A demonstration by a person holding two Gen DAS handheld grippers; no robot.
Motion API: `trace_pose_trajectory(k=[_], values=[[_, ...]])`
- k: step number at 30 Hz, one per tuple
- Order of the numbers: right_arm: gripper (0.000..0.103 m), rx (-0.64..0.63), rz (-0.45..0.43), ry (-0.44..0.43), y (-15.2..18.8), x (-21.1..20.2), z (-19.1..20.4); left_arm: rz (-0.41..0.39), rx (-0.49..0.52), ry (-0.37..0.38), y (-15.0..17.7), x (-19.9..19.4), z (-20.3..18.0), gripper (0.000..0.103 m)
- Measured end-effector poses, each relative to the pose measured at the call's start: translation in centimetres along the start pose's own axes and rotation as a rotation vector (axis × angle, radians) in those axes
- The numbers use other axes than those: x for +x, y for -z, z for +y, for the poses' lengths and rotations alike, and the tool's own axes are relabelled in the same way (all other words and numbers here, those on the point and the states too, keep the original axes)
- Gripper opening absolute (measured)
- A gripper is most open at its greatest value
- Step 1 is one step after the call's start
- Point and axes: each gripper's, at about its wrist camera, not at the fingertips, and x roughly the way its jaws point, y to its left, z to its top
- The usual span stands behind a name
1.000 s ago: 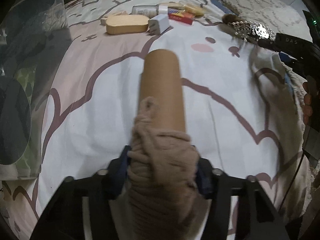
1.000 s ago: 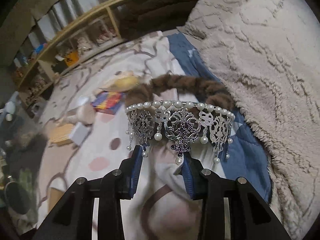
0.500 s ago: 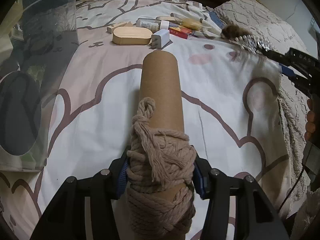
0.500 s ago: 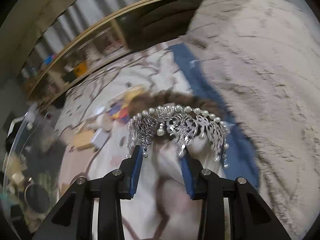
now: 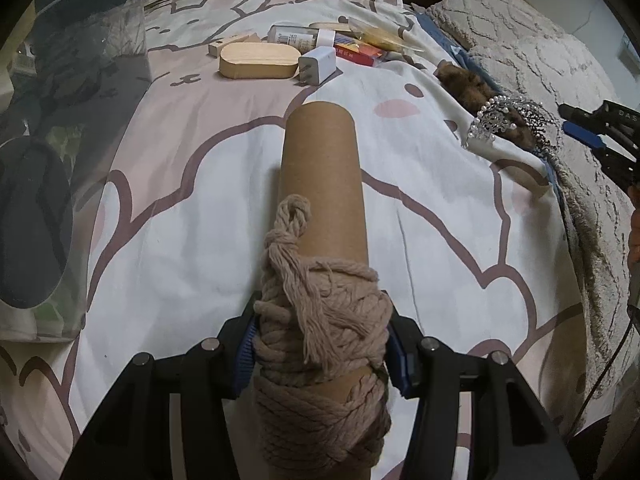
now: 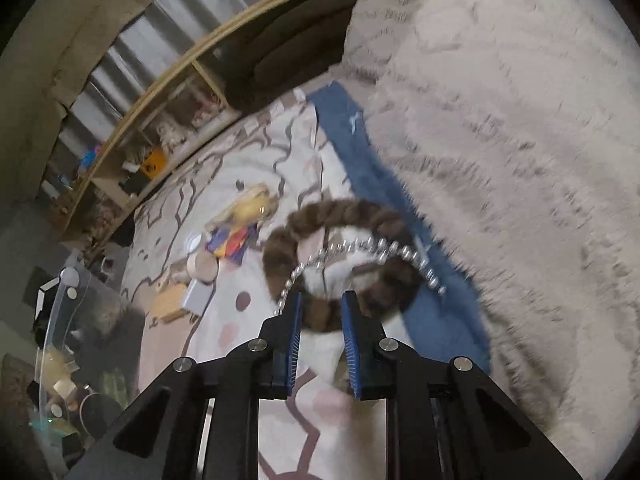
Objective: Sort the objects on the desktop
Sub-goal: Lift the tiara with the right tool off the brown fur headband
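My left gripper (image 5: 322,344) is shut on a cardboard tube (image 5: 322,184) wound with beige rope (image 5: 320,320), held above the bedsheet. A silver pearl tiara (image 5: 506,118) lies on a brown furry hairband (image 5: 466,84) at the right. In the right wrist view the tiara (image 6: 360,252) rests on the hairband (image 6: 340,220) just beyond my right gripper (image 6: 320,312), whose jaws stand apart with nothing between them. The right gripper also shows at the right edge of the left wrist view (image 5: 600,136).
A wooden box (image 5: 258,60), a white charger (image 5: 318,65), a bottle (image 5: 296,36) and a red card box (image 5: 358,53) lie at the far side. A clear plastic bin (image 5: 60,140) stands left. A fluffy blanket (image 6: 520,140) covers the right.
My right gripper has let go of the tiara, which now lies on the hairband, and has pulled back. My left gripper has risen slightly with the tube.
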Motion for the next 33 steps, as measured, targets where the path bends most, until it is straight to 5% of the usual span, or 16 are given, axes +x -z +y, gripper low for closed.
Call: trace_pose_trajectory(k=[2, 3, 9, 15, 17, 19, 24, 33], values=[[0.069, 0.038, 0.003, -0.034, 0.3, 0.6, -0.1, 0.005, 0.000, 0.000, 0.1, 0.1, 0.0, 0.053], [0.076, 0.052, -0.006, -0.052, 0.3, 0.7, 0.0, 0.007, 0.000, 0.001, 0.1, 0.2, -0.1, 0.053], [0.076, 0.025, -0.014, -0.091, -0.7, 1.9, 1.3, 0.017, 0.012, 0.001, 0.2, 0.4, -0.4, 0.053], [0.044, 0.024, 0.029, -0.071, -0.9, 5.1, 1.1, 0.028, 0.009, 0.002, 0.0, 1.0, -0.4, 0.053], [0.023, 0.012, 0.031, -0.056, -0.7, 6.0, 1.0, 0.030, 0.003, 0.006, -0.1, 1.2, -0.3, 0.053], [0.013, 0.008, 0.020, -0.060, -0.6, 6.4, 0.9, 0.026, -0.008, 0.007, -0.3, 1.3, -0.2, 0.053], [0.010, -0.052, -0.054, -0.021, -1.1, 4.9, 1.5, -0.001, -0.006, -0.012, -0.7, 1.3, -0.3, 0.053], [0.007, -0.060, -0.175, -0.097, -1.9, -1.0, 2.8, -0.024, -0.003, -0.013, -0.5, 0.4, -0.5, 0.053]])
